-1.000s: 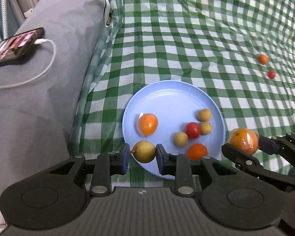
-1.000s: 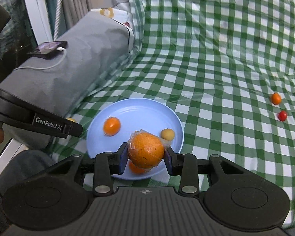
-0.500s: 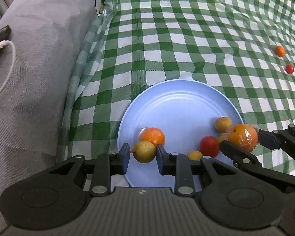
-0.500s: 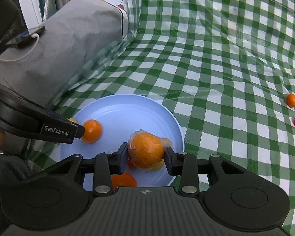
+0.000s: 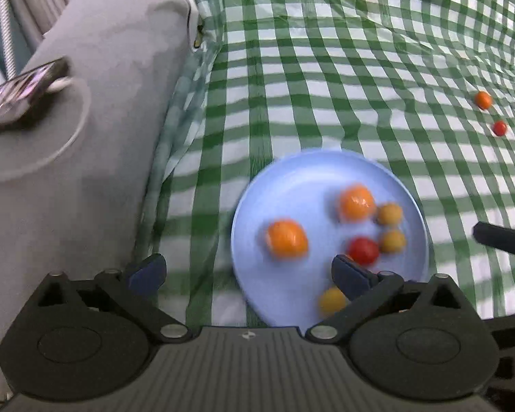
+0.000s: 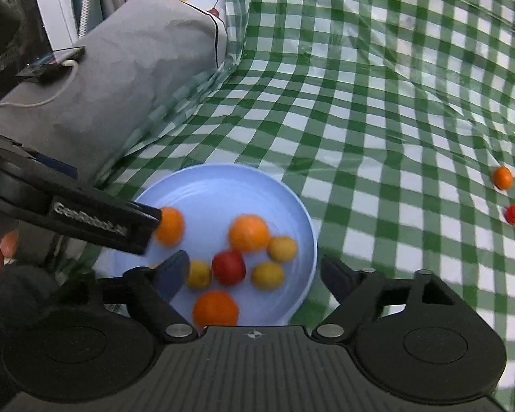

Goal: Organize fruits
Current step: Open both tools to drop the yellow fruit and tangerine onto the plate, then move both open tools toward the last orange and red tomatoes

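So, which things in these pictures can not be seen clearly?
- Plate fruits, left wrist view: motion blur hides skins and wrapping.
- Bottom orange, right wrist view: partly behind the gripper body.
- Phone, left wrist view: blurred, cut by the left edge.
- Two far fruits: too small to identify.

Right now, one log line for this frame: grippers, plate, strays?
left gripper: open, empty | right gripper: open, empty | blue plate: seven fruits | off plate: small orange fruit, small red fruit on checkered cloth
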`<state>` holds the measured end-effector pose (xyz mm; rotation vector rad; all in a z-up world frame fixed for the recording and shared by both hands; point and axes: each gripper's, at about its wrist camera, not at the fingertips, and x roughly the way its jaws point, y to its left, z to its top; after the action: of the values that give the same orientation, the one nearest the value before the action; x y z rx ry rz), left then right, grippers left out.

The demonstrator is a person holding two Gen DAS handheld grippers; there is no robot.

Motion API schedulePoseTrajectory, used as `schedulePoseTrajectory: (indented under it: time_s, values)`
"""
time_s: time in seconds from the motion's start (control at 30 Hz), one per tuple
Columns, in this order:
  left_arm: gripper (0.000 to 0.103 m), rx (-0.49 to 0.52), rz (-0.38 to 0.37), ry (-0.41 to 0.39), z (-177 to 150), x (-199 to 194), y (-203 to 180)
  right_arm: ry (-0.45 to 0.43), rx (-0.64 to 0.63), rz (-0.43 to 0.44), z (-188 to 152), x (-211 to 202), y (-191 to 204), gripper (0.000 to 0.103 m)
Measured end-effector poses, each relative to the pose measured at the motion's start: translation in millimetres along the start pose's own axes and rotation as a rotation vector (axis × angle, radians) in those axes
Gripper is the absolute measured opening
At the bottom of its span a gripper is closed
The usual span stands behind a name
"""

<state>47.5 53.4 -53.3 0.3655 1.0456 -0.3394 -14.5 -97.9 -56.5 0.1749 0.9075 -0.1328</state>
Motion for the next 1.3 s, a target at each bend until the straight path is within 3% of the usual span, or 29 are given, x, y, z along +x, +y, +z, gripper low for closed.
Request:
schedulePoseTrajectory:
  time_s: [0.3, 0.73, 1.03, 1.3]
  values:
    - [0.102, -0.046, 0.011, 0.001, -63.6, -67.7, 8.9, -0.047, 0.068, -0.011, -42.3, -90.3, 20.2, 0.094]
    - [0.102, -0.147, 0.021, -0.190, -84.6, -158.7, 12.2, -0.314, -0.021, -0.034, -54.3, -195.4, 46.9, 0.100]
    - [0.102, -0.122, 0.082, -0.260, -99.2, -205.4, 3.7, -0.426, -0.001, 0.001, -67.3, -231.5, 47.4, 0.102]
    - [0.102, -0.078, 0.107, -0.280, -110.2, -221.1, -14.0, -0.445, 0.025, 0.030, -77.2, -241.8, 38.4, 0.102]
